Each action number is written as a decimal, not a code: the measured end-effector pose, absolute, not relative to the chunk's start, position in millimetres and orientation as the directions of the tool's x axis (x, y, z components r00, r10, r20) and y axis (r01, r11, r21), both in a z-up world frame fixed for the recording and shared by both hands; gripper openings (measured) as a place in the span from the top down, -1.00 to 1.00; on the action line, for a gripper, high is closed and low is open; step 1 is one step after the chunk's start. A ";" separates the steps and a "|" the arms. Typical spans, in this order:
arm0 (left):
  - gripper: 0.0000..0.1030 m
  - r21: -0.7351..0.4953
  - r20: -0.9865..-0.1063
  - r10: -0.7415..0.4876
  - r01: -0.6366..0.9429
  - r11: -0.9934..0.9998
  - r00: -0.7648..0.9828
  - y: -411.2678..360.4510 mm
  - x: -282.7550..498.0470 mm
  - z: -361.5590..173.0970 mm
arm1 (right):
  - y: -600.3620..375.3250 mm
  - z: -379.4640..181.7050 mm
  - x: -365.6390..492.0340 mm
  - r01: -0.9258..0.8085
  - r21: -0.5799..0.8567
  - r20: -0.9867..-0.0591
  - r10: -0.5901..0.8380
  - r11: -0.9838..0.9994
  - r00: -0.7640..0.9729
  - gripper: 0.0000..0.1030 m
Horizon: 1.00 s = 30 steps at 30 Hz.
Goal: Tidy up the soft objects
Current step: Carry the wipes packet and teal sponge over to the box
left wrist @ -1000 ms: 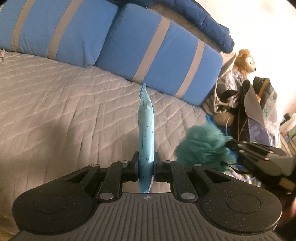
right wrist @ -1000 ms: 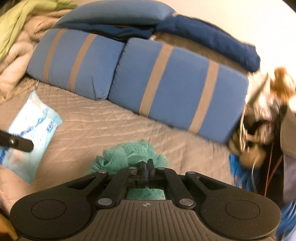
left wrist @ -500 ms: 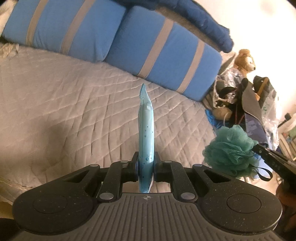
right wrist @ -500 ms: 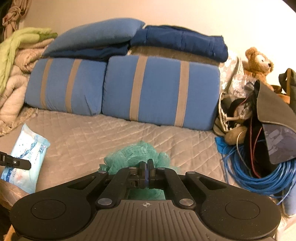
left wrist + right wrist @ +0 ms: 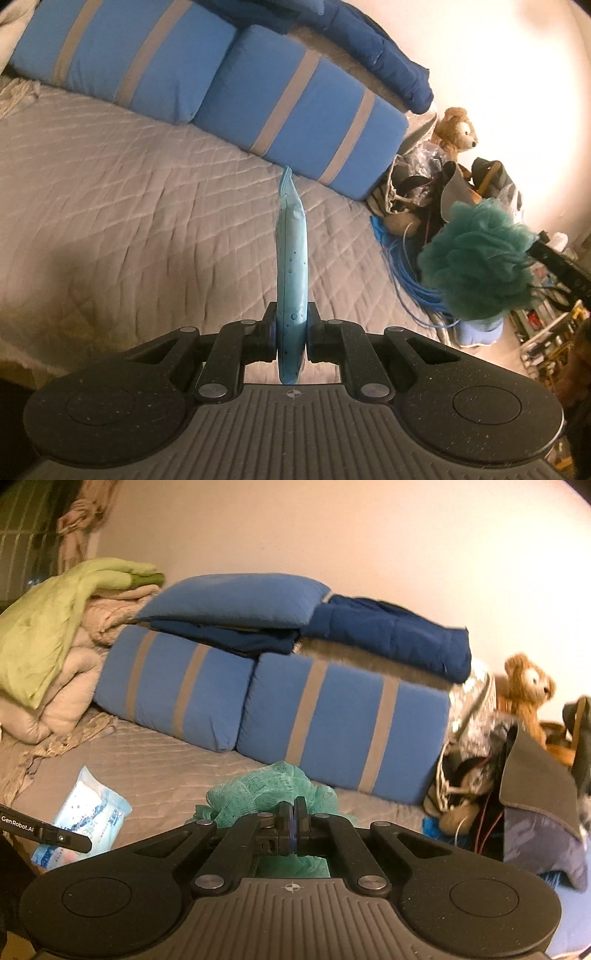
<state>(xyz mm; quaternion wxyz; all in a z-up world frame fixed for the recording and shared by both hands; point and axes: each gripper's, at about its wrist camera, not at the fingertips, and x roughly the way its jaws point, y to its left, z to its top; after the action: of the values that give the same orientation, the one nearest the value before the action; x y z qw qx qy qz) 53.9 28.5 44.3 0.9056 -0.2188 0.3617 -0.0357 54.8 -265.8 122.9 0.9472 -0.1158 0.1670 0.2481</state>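
In the left wrist view a light-blue wet-wipe pack [image 5: 291, 251] stands edge-on, with my left gripper [image 5: 291, 325] shut on its near end above the grey quilted bed [image 5: 129, 206]. The same pack [image 5: 86, 812] appears face-on at the lower left of the right wrist view, pinched by a left fingertip [image 5: 66, 840]. My right gripper [image 5: 295, 819] is shut on a teal mesh bath pouf [image 5: 258, 794], which bulges out ahead of and under the jaws. Seen from the left, the pouf [image 5: 476, 266] hangs in the air beyond the bed's right end, at the tip of the right gripper [image 5: 554, 258].
Two blue striped pillows [image 5: 343, 720] lean along the wall, with a dark blue quilt [image 5: 388, 635] on top. Folded green and beige blankets [image 5: 44, 646] are piled at the left. At the right sit a teddy bear [image 5: 528, 686], bags and a blue cable coil [image 5: 410, 280].
Both grippers have risen and drawn back from the bed with their loads. The pouf has shifted right and up in the left view, off the bed's end.
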 end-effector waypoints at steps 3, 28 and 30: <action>0.74 -0.434 -0.647 -0.227 -0.107 0.895 0.728 33.0 40.9 42.7 | -266.8 129.0 40.4 -0.518 -0.149 -0.366 0.439 0.843 0.820 0.96; 0.74 -0.124 -0.788 -0.109 0.018 0.992 0.606 32.0 -0.9 39.2 | -267.0 67.9 -14.5 -0.592 -0.078 -0.451 0.501 0.802 0.738 0.96; 0.74 -0.133 -0.807 -0.132 0.040 0.990 0.576 26.4 -0.1 33.3 | -265.6 63.5 -15.3 -0.595 -0.078 -0.458 0.501 0.800 0.734 0.96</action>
<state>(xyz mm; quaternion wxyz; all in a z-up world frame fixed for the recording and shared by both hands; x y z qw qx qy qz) -0.1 26.4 33.3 0.8862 -0.0502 0.4581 -0.0483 -15.3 -265.6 63.5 0.9247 -0.1101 0.2122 0.2962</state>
